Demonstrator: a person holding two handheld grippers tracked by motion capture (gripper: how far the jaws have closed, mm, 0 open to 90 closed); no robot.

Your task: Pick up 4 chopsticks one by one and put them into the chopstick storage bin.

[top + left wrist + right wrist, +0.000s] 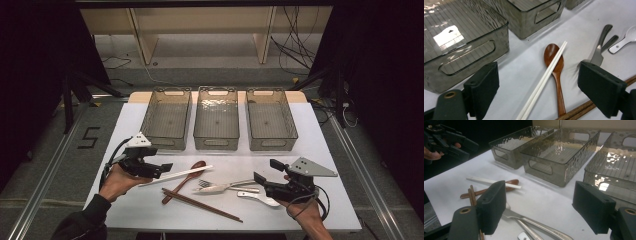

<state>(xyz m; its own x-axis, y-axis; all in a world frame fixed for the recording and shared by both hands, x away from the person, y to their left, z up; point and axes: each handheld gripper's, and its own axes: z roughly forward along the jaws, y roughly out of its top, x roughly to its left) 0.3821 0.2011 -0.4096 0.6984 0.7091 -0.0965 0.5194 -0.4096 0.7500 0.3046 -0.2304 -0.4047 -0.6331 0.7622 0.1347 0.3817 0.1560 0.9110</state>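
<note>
My left gripper [162, 170] is open just left of the utensils on the white table [310, 150], with nothing between its jaws. In the left gripper view [541, 87] a pair of white chopsticks [544, 80] lies between the jaws, resting across a brown wooden spoon [555, 65]. My right gripper [266, 171] is open and empty at the right, beside a metal fork and spoon [225, 186] and a white ceramic spoon [257, 198]. Brown chopsticks [200, 204] lie near the front edge. In the right gripper view [541, 207] the metal utensils [534, 222] lie below the jaws.
Three see-through grey bins stand side by side at the back: left [150, 117], middle [216, 145], right [292, 125], all without contents. Bare table runs between bins and utensils. Dark floor, rails and stands surround the table. The left gripper [465, 148] shows far off in the right gripper view.
</note>
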